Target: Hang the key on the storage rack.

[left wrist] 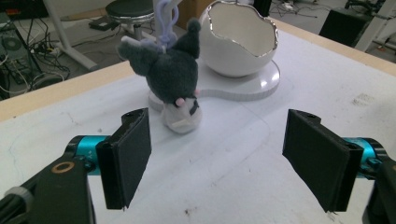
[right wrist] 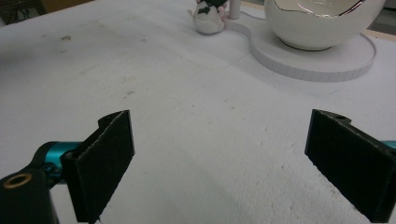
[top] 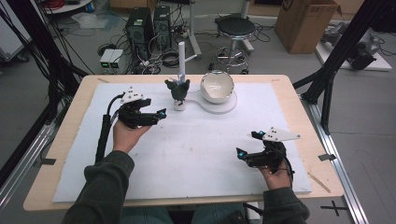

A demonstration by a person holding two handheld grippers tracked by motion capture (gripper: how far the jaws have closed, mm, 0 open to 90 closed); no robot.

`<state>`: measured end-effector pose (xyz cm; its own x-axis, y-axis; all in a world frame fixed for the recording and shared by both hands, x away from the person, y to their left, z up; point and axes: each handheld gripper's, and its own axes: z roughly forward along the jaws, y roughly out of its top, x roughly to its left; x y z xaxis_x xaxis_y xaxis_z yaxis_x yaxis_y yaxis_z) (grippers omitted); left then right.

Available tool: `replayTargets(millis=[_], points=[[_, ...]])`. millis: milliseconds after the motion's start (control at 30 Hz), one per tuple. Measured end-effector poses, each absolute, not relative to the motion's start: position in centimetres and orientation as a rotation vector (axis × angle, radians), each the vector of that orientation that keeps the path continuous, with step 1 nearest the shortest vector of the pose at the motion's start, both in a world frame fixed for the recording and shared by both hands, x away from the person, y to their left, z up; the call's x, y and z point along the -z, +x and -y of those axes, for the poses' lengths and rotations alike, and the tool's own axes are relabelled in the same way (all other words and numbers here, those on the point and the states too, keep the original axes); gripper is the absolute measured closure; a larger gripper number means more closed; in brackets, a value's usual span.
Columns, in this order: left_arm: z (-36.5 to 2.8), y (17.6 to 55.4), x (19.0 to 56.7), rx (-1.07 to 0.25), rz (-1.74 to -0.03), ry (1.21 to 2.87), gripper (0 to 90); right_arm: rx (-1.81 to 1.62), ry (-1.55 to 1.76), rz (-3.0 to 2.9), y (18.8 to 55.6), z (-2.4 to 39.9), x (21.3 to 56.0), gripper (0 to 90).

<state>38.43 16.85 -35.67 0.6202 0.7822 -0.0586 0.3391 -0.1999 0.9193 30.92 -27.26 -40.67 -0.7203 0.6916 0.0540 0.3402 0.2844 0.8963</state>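
A: Where were the tongs? The left tongs (top: 159,113), jaws apart and holding nothing, hovered at 10 o'clock on the white-covered desk (top: 196,154). The right tongs (top: 246,144), likewise spread and empty, sat at 4 o'clock.

B: And the plush toy (left wrist: 170,77)?

A: It hung by its loop from a white post (top: 181,63) at 12 o'clock, just beside the eggshell bowl (top: 217,86) on its base (left wrist: 252,86).

B: The risk?

A: By my reading, a sideways tug on the toy could tip the post or knock the bowl.
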Motion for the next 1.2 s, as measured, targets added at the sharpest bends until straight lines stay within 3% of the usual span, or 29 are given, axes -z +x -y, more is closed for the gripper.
replayTargets(millis=[1200], points=[[-18.4,34.7,37.0,-0.514,-0.874,1.81,23.7,-1.405,0.946,-2.218,31.0,27.2,40.8,7.6]])
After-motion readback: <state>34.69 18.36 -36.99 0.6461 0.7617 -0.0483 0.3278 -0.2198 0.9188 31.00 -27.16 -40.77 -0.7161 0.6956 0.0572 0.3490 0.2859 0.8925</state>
